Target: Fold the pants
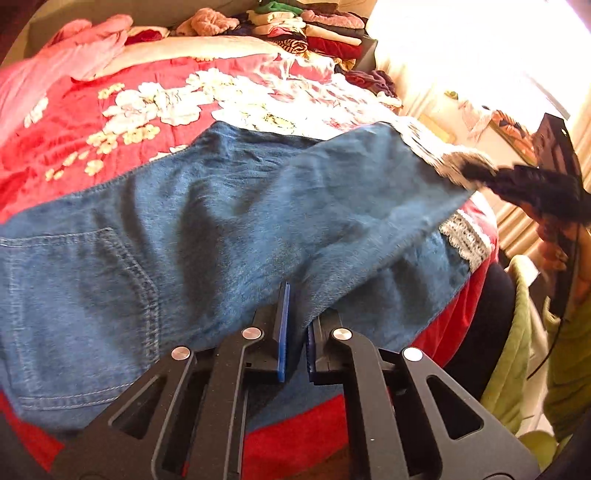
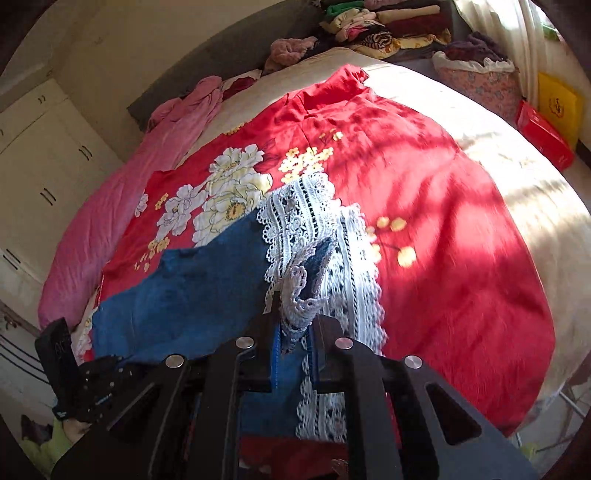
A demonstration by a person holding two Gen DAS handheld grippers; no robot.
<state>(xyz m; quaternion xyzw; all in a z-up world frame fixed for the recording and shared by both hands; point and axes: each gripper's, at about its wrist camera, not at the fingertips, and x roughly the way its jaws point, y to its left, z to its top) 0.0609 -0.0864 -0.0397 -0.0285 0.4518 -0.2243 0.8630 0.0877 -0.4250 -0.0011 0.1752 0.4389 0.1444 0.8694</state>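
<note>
Lying spread across the red floral bedcover (image 2: 424, 206) of the bed: blue denim pants (image 1: 192, 229), back pocket visible near the left edge of the left wrist view, legs ending in white lace hems (image 2: 295, 229). Gripping the near edge of the denim around mid-leg: left tool (image 1: 295, 332), closed down on the cloth with fabric pinched between the blue pads (image 1: 282, 332). Clamping the lace hem end of the leg: right tool (image 2: 293, 332), jaws drawn narrow on a bunch of lace and denim, hem raised off the bedcover and hanging over the fingers. Judging progress: first lengthwise-to-waist fold only beginning; upper leg lifted and slanting, lower leg's lace cuff (image 1: 465, 236) lying flat beneath it. Remaining, by estimate: carrying the hem toward the waistband, laying it down, smoothing, possibly folding once more. Sitting well apart at the head of the bed: stacked folded clothes (image 2: 384, 22).
</note>
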